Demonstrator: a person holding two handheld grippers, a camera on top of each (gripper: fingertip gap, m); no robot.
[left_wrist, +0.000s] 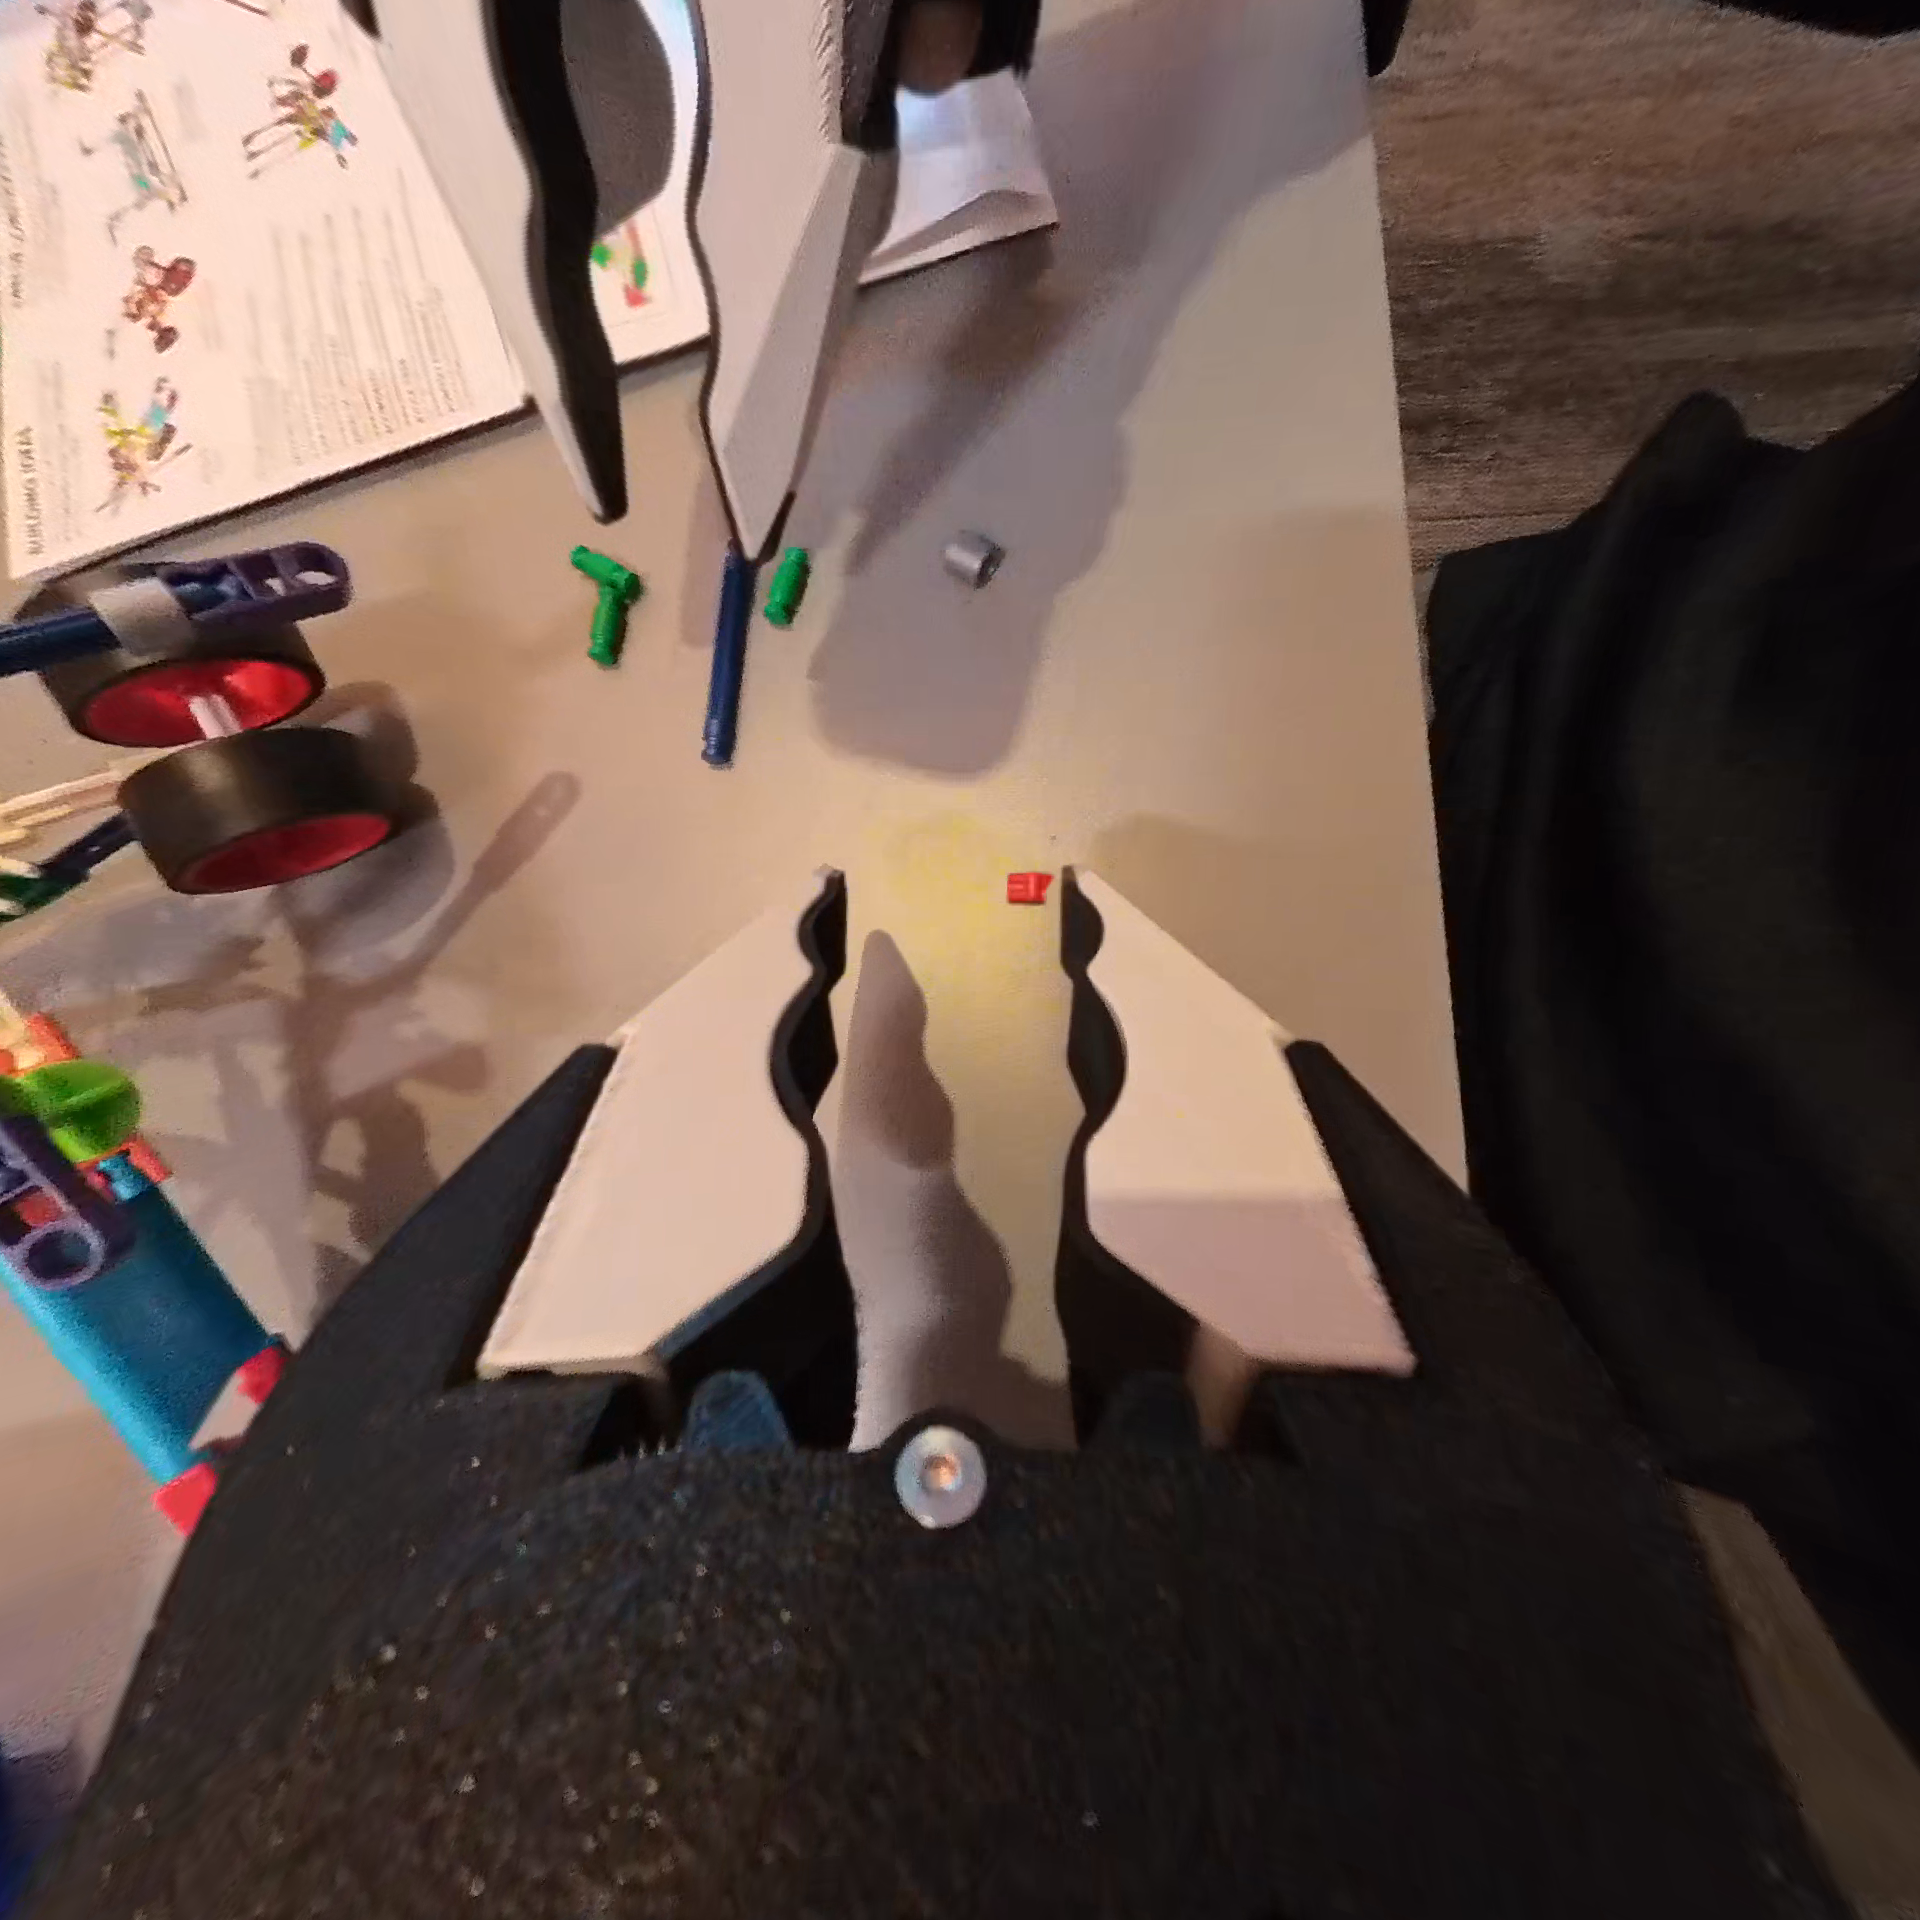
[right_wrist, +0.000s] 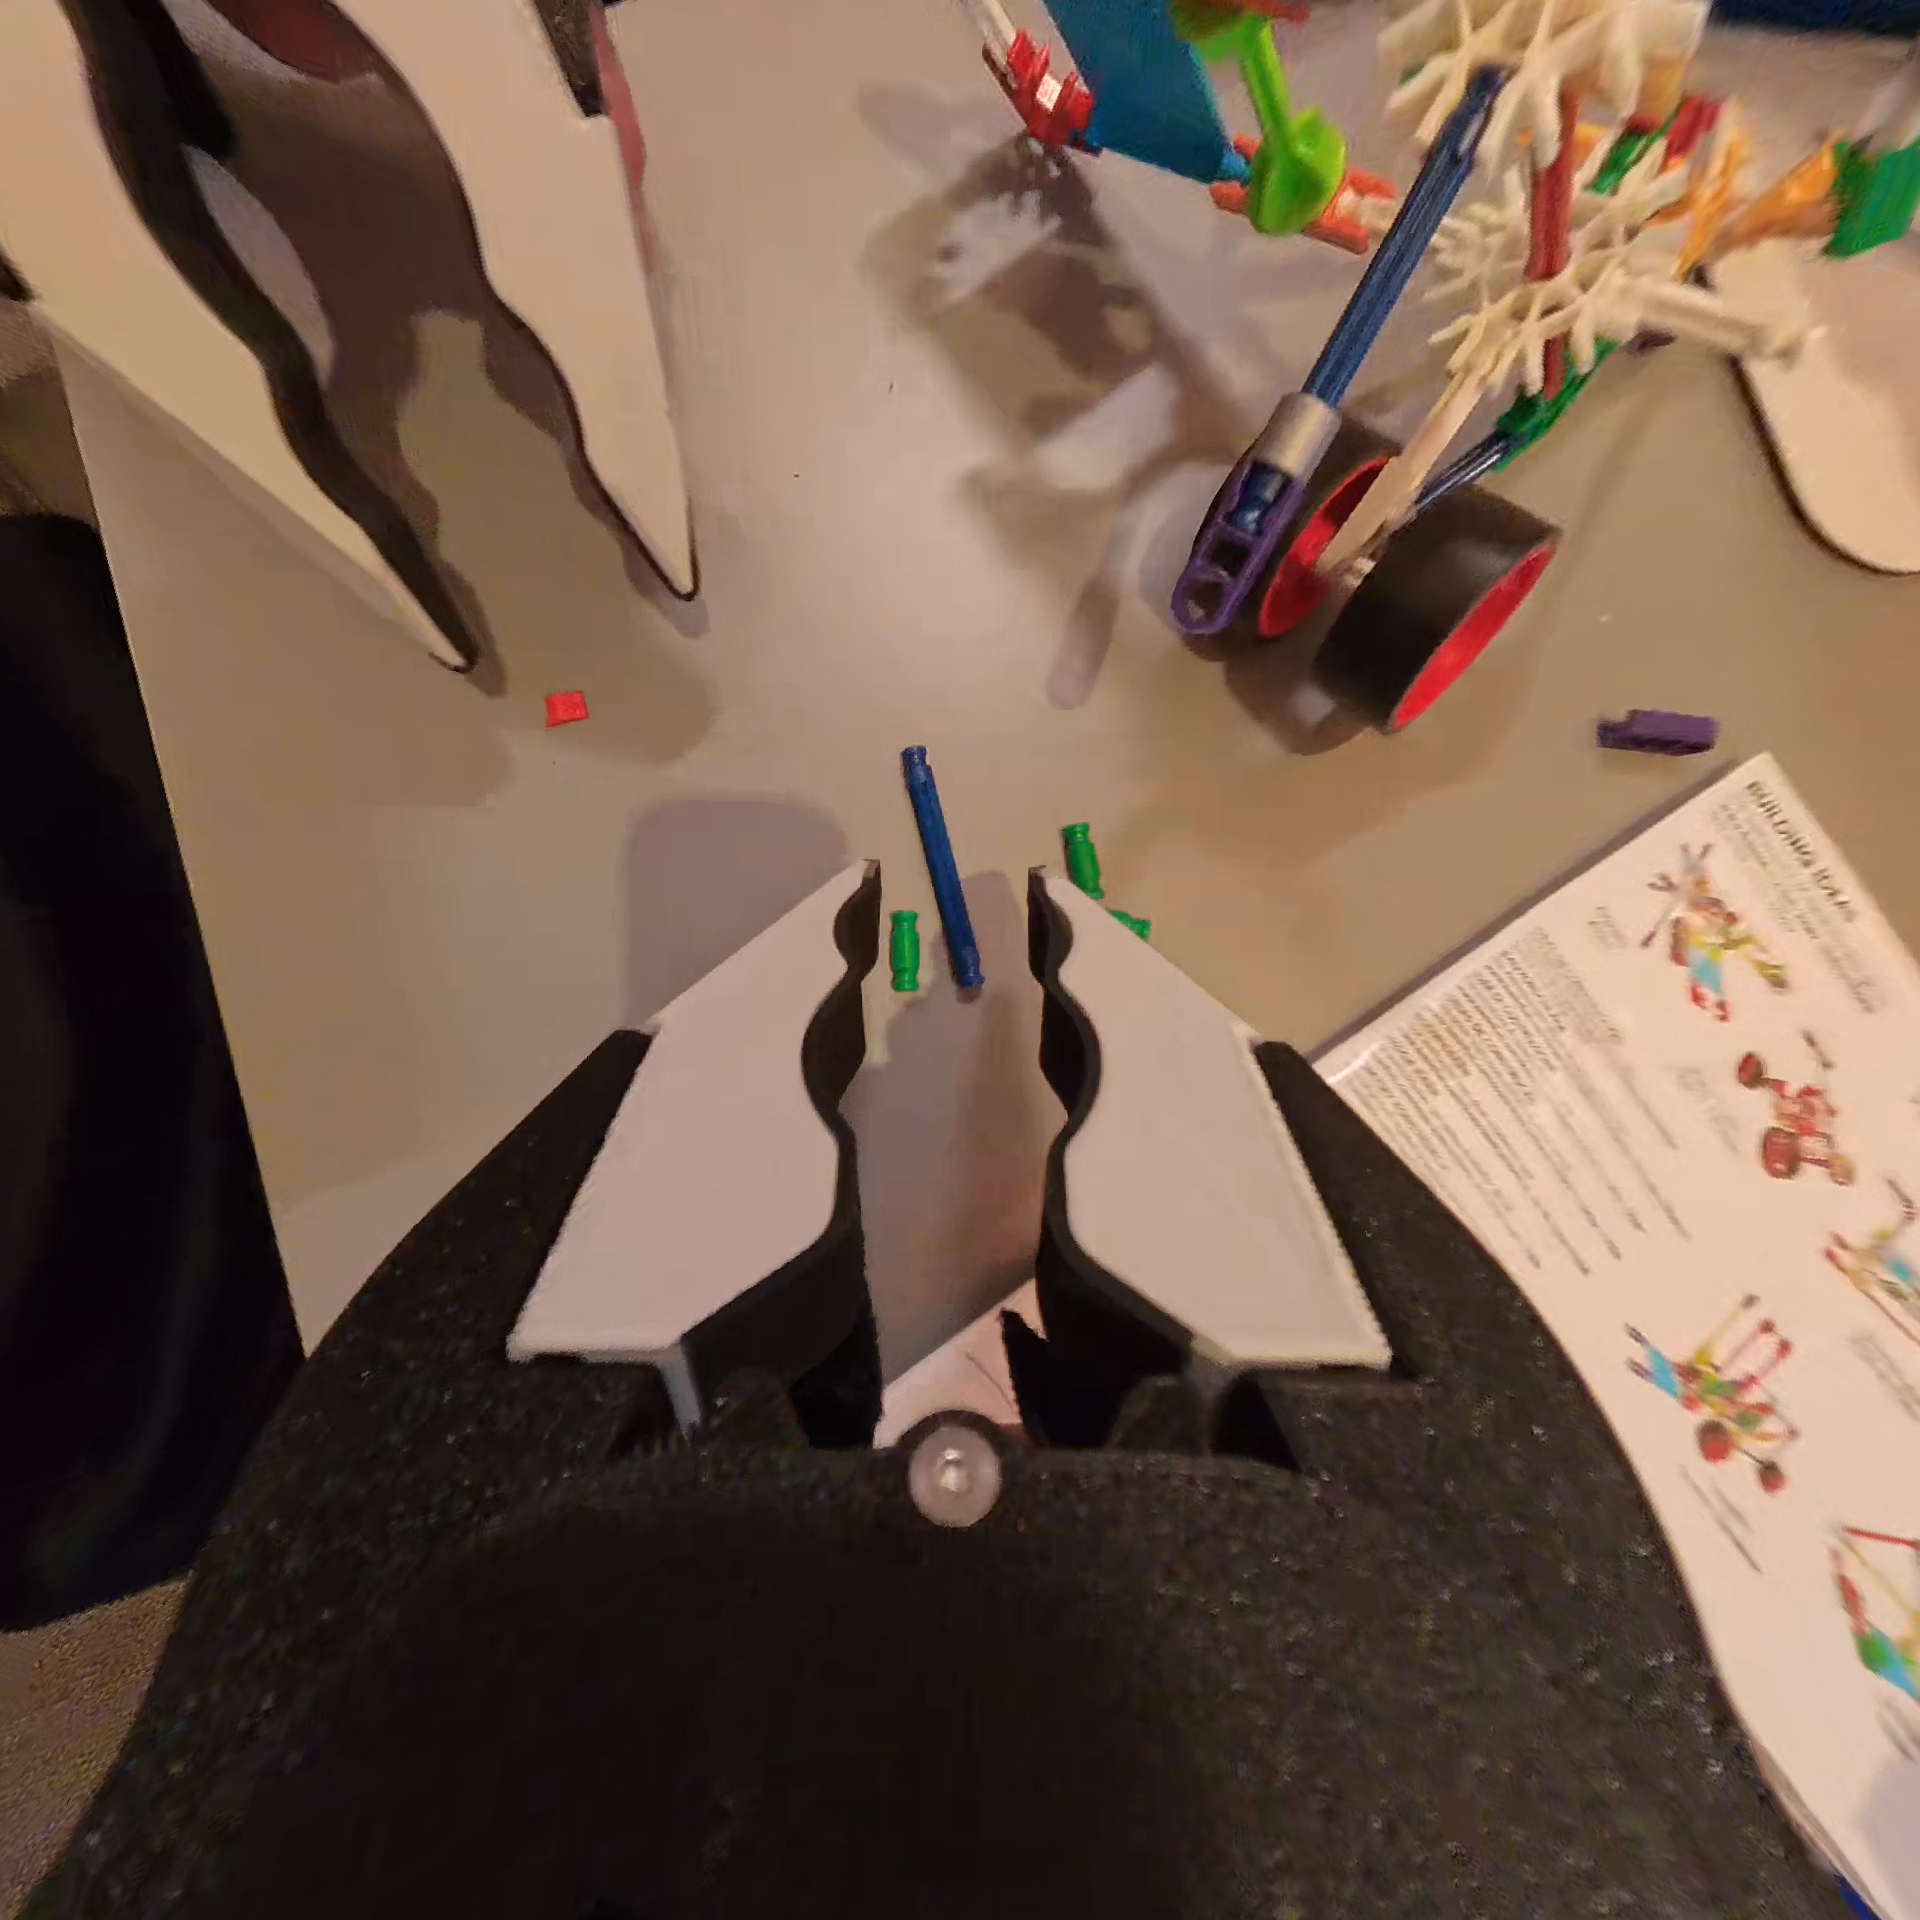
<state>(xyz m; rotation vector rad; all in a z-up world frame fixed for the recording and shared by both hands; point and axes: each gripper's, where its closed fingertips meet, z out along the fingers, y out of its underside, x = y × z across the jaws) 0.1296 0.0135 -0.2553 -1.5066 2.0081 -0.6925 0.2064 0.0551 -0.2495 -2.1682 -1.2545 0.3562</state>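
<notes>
The right claw (right_wrist: 954, 883) is open and empty, its tips on both sides of the blue rod (right_wrist: 943, 868). The rod looks light, stiff and smooth; its middle seems best to grip. The left claw (left_wrist: 954, 883) is open too, with the red piece (left_wrist: 1029, 889) just beside one tip.

Each gripper (left_wrist: 951, 883) (right_wrist: 954, 873) is built alike — white tapered fingers (left_wrist: 686, 1174) with wavy black pads, rough black body, one silver screw (left_wrist: 940, 1475).

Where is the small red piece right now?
The red piece lies on the table, just inside the left gripper's right fingertip in the left wrist view, apart from the blue rod.
</notes>
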